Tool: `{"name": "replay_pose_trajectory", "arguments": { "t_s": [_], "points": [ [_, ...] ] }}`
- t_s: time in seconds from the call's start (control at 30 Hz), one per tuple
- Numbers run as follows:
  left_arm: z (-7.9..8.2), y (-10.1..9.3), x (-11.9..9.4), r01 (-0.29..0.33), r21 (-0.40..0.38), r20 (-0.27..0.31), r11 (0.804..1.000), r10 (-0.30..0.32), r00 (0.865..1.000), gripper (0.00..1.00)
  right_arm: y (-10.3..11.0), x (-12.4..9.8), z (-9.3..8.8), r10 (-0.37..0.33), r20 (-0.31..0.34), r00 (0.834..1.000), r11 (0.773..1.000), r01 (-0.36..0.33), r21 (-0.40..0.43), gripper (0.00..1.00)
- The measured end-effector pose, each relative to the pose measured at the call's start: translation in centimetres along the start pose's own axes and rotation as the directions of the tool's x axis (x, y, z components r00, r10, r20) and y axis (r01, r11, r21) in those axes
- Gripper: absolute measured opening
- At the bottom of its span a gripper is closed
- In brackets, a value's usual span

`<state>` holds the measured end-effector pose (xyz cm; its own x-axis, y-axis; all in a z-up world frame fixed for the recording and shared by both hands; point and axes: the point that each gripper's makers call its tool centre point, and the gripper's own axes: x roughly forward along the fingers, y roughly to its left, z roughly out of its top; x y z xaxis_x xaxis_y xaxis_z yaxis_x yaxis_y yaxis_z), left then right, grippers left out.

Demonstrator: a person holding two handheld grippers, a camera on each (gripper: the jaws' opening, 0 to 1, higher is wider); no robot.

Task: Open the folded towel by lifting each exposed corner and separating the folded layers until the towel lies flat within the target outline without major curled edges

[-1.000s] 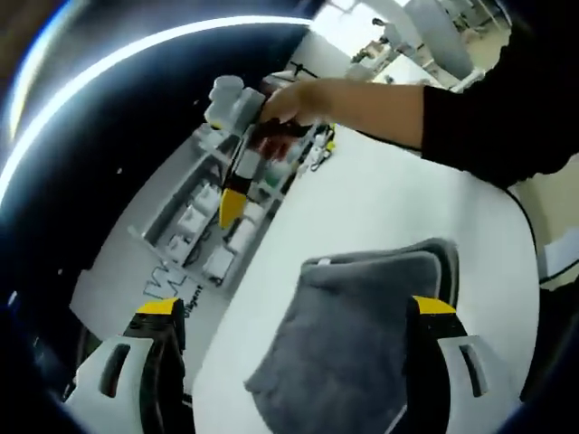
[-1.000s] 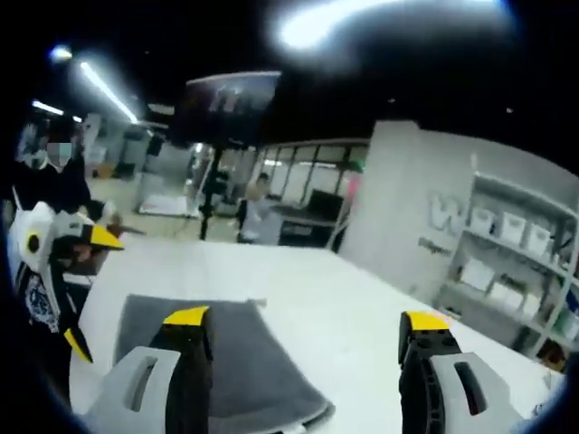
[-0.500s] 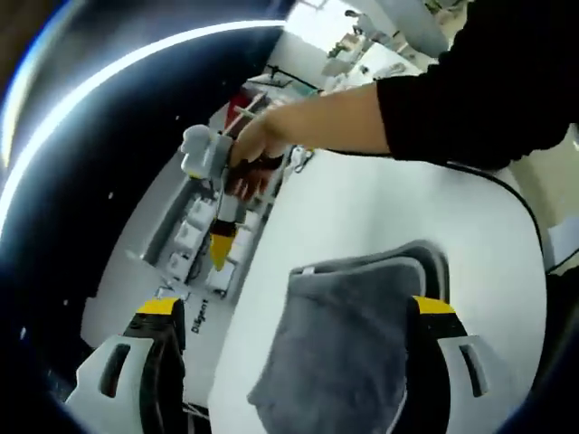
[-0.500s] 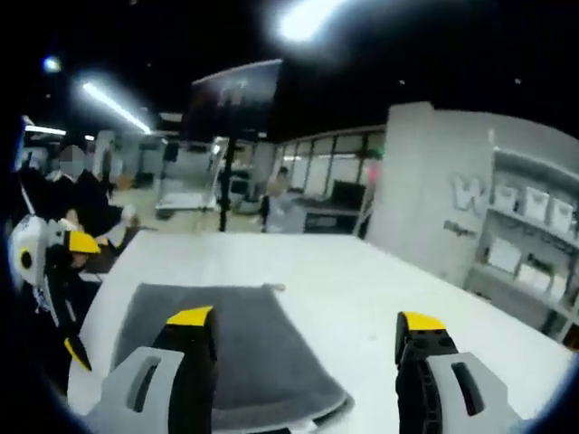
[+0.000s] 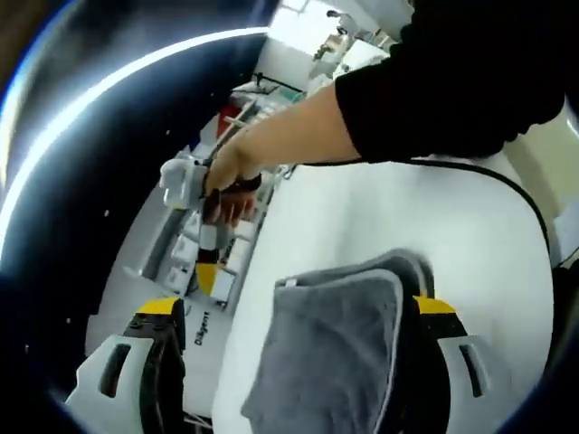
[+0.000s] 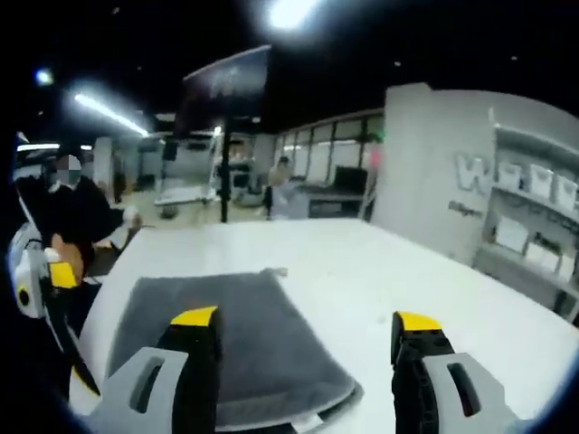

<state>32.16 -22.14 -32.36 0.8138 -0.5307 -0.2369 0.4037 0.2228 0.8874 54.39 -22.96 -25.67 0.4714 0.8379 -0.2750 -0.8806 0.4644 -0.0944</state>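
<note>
Heads up, nothing is gripped yet. Your left tool (image 5: 294,312) has its jaws spread wide with the folded grey towel (image 5: 330,348) lying between them on the white tabletop (image 5: 398,217), and your right tool (image 6: 308,325) is just as wide, hovering with the same towel at about 8 o'clock in its view, under the left-hand jaw. In the left gripper view the right tool shows up at about 10 o'clock, held out past the tabletop edge near the shelving (image 5: 185,244), and I can't tell its jaw gap from there.

What I'd worry about:

- The fold is stacked in layers. You can see the piped edges nested at the corner with the little white tag (image 5: 288,283). Bite too deep there and you'll pinch every layer at once, so the whole bundle lifts instead of opening.
- Pull sideways with one tool only and the towel will probably just slide on that smooth top (no friction to speak of), drifting off wherever the outline is. I can't make out any outline in these shots.
- Let a corner go while it's high and it'll likely flop back curled.
</note>
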Motion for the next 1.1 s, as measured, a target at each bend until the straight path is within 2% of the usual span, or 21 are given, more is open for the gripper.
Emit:
{"name": "replay_pose_trajectory", "arguments": {
  "t_s": [0.07,0.17,0.23,0.43,0.6,0.77,0.83,0.9,1.1],
  "points": [
    [0.3,-0.5,0.0,0.001,0.014,0.01,1.0,-0.002,1.0,1.0,-0.1,0.1,-0.2,0.001,-0.003,1.0,1.0,-0.001,0.002,0.73],
    [1.0,0.2,0.3,-0.048,0.038,0.035,0.998,0.047,0.998,0.93,-0.3,0.2,-0.9,-0.005,-0.025,1.0,1.0,0.005,-0.013,0.69],
    [1.0,0.3,0.6,-0.076,0.049,0.041,0.996,0.074,0.996,0.92,-0.7,0.2,-1.5,-0.017,-0.053,0.998,1.0,0.016,-0.022,0.68],
    [0.3,-1.3,1.5,-0.04,0.065,0.023,0.997,0.039,0.999,0.92,-0.8,0.1,-1.8,-0.028,-0.068,0.997,0.999,0.026,-0.026,0.68],
    [0.7,-1.2,0.8,-0.049,0.094,0.031,0.994,0.046,0.998,0.91,-0.7,0.7,-2.7,-0.02,-0.104,0.994,0.999,0.016,-0.039,0.68],
    [0.2,-1.7,1.0,-0.017,0.101,0.011,0.995,0.016,1.0,0.9,-0.9,0.8,-3.1,-0.025,-0.109,0.994,0.999,0.022,-0.023,0.7],
    [0.4,-2.0,0.7,-0.009,0.102,0.02,0.995,0.007,1.0,0.89,-1.1,0.8,-3.1,-0.026,-0.104,0.994,1.0,0.025,-0.01,0.72],
    [0.6,-2.0,0.6,-0.011,0.108,0.026,0.994,0.009,1.0,0.89,-1.4,0.7,-3.1,-0.034,-0.107,0.994,0.999,0.034,-0.008,0.71],
    [0.1,-1.7,1.4,-0.023,0.117,0.013,0.993,0.022,1.0,0.85,-1.5,0.9,-3.4,-0.038,-0.117,0.992,0.999,0.037,-0.01,0.71]
  ]
}}
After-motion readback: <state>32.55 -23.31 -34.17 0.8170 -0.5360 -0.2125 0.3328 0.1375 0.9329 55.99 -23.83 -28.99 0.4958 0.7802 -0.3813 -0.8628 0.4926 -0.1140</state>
